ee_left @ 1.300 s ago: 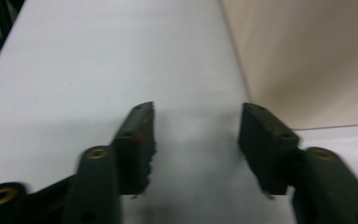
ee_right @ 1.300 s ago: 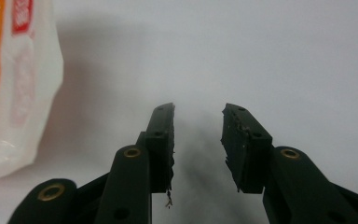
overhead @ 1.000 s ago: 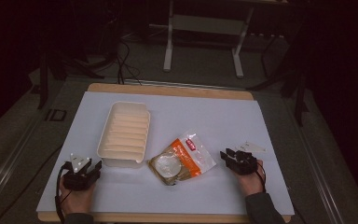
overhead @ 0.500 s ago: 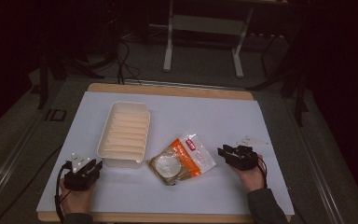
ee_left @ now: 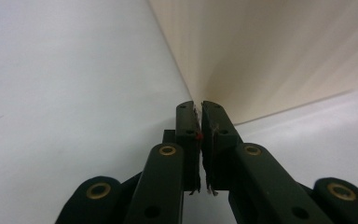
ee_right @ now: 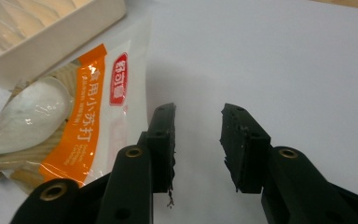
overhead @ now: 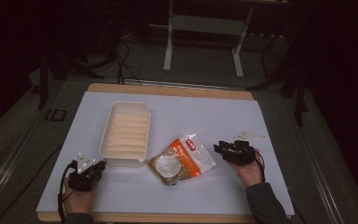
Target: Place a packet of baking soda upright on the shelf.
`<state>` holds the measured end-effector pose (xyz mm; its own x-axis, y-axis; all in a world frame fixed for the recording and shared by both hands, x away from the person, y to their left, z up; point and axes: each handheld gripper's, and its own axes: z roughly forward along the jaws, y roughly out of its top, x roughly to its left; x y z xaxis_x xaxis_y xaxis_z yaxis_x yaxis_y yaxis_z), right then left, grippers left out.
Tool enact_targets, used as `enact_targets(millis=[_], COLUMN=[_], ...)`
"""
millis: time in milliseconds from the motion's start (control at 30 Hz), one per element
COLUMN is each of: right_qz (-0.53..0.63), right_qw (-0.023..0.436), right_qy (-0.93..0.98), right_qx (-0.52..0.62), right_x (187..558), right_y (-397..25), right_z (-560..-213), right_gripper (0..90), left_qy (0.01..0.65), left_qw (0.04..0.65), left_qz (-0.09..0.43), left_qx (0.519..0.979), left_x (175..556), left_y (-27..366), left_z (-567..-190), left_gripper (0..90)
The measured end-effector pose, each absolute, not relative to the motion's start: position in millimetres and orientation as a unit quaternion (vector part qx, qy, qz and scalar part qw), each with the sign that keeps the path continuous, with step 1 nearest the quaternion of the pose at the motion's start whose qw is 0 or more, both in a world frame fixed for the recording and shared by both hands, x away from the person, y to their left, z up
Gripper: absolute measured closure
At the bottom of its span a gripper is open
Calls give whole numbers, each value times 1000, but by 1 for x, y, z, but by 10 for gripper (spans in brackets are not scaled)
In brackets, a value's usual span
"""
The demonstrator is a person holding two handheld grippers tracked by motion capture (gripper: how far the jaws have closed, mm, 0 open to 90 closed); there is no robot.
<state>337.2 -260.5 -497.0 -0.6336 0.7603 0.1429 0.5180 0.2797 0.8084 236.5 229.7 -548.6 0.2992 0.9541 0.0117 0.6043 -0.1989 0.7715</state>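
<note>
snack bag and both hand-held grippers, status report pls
Left hand-held gripper shut, empty, at the white tray corner. Right hand-held gripper open, empty, just right of the snack bag. Bag flat on table, untouched; nothing between.

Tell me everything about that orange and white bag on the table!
The orange and white bag is a sealed, shiny plastic packet lying flat on the white table cover. It has an orange band with white writing, a small red label, and a see-through part showing something round and pale inside. Its left end sits against the corner of the cream ridged tray. The right gripper, jaws open, points at its right edge without touching it.
</note>
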Motion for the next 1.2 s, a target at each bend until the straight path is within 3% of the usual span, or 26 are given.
enact_targets(millis=[167,1200], right_qz=[453,420], right_qw=[98,-6], right_qy=[795,839], right_qx=[391,346], right_x=[343,372], right_y=[-254,-213], right_z=[-496,-509], right_gripper=[648,694], left_qy=[539,544], left_qw=[338,333], left_qz=[259,266], left_qx=[727,723], left_x=[236,235], left_y=[230,234], left_z=[-548,-549], left_gripper=[857,855])
